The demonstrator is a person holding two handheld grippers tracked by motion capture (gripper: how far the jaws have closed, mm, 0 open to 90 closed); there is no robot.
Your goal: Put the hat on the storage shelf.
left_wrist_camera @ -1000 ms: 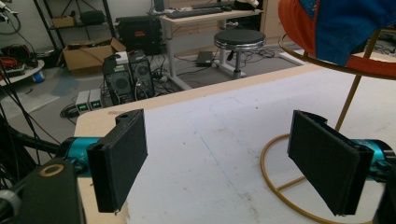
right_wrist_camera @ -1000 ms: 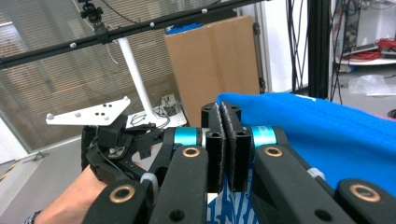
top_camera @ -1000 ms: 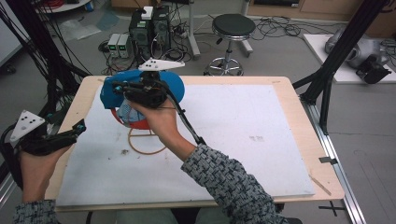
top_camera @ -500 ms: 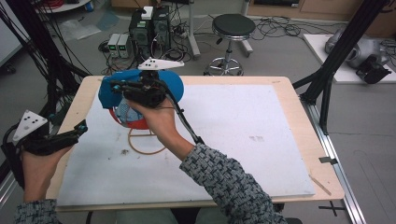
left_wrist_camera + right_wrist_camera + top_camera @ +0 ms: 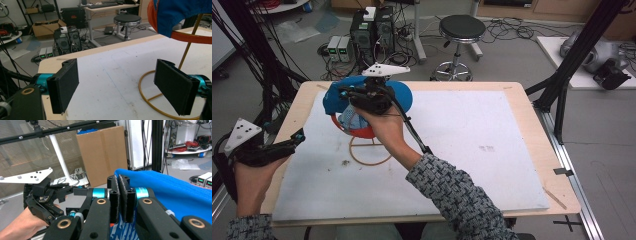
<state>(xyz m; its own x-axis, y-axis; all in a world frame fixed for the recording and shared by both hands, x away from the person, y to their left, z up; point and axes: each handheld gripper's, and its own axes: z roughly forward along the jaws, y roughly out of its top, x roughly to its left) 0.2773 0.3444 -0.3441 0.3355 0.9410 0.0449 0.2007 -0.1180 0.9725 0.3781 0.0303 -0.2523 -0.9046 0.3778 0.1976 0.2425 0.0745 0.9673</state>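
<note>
The right gripper point(image 5: 343, 95) is clamped tight, its two black pads pressed together on the blue cloth of a cap point(image 5: 172, 192); in the right gripper view the fabric seems to pass between the pads, though exactly how much of it is caught I can't make out from here. The cap point(image 5: 362, 102) sits atop a thin gold wire stand point(image 5: 370, 151) toward the far left of the white table point(image 5: 492, 165), its orange brim point(image 5: 361, 131) curving under the blue crown. The left gripper point(image 5: 297, 137) hangs back at the near left edge, jaws standing wide apart with nothing between them, looking toward the stand's ring base point(image 5: 150, 100). I'd judge the cap light and soft: the crown will fold and bunch under a pinch, so a grip on loose cloth holds but gives little control of its shape. The brim looks stiffer and would be the surer place to take hold for steering it. The stand looks slight and tippy, so any pull on the cap sideways could drag it over; lifting straight up seems safer.
</note>
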